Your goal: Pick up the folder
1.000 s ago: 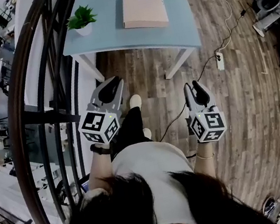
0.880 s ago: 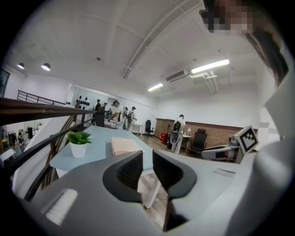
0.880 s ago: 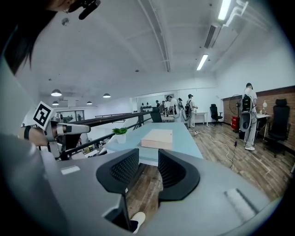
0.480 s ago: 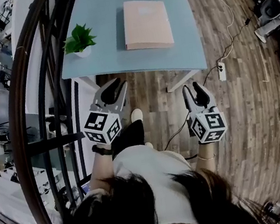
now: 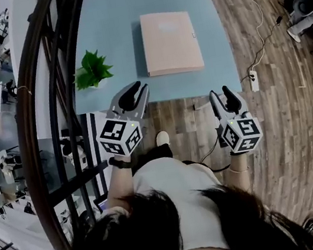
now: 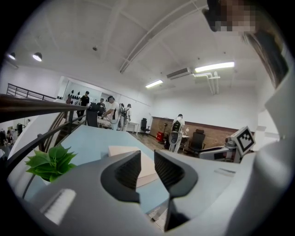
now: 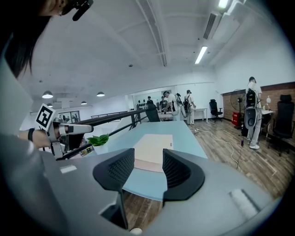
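The folder (image 5: 171, 42) is a pale pink flat rectangle lying closed on the light blue table (image 5: 115, 27), near its front right part. Both grippers hover in the air short of the table's near edge. My left gripper (image 5: 136, 89) points at the table's front edge, left of the folder, its jaws a narrow gap apart with nothing between them. My right gripper (image 5: 220, 93) is over the floor below the table's front right corner, its jaws opening and empty. The left gripper view shows the folder (image 6: 120, 151) beyond the gripper (image 6: 147, 154). In the right gripper view it (image 7: 154, 145) lies ahead of the gripper (image 7: 148, 154).
A small potted plant (image 5: 92, 71) stands at the table's front left corner. A dark curved railing (image 5: 52, 110) runs along the left side. A power strip with a cable (image 5: 253, 77) lies on the wooden floor at the right. People stand far off across the room (image 6: 110, 113).
Both grippers have moved forward toward the table, so table and folder appear nearer. The right jaws have spread wider, and the left jaws have parted slightly.
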The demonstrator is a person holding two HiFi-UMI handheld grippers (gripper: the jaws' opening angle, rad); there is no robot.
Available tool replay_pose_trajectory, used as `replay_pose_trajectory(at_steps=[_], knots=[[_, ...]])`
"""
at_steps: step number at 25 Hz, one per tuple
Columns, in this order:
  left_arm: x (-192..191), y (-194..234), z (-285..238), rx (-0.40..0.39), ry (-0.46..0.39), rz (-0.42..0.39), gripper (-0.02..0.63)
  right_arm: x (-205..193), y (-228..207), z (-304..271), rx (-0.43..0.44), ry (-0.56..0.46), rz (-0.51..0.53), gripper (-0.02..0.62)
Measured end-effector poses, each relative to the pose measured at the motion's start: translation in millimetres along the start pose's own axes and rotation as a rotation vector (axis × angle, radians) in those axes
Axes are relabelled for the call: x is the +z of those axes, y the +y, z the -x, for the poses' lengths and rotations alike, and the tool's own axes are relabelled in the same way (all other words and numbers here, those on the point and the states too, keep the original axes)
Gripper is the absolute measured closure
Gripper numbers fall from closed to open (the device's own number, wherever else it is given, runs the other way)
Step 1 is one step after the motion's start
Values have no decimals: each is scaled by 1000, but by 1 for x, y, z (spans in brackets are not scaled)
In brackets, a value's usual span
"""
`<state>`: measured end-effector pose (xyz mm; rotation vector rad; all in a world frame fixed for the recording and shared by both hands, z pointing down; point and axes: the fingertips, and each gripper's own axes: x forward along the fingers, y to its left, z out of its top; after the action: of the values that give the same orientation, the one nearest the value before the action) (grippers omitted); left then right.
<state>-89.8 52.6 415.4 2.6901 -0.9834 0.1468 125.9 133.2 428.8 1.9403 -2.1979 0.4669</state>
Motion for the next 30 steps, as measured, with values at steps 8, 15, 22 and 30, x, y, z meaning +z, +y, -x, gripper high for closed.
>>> replay_pose_trajectory(at_steps=[8, 15, 22, 30], knots=[[-3, 25, -24, -12, 39, 28, 511, -2, -3, -34, 0, 40, -70, 364], [-21, 34, -44, -6, 97, 67, 511, -9, -20, -63, 17, 84, -110, 327], [-10, 55, -104, 9, 93, 97, 511, 1, -52, -114, 69, 98, -135, 305], [30, 74, -180, 35, 52, 99, 511, 38, -94, -179, 151, 96, -156, 288]])
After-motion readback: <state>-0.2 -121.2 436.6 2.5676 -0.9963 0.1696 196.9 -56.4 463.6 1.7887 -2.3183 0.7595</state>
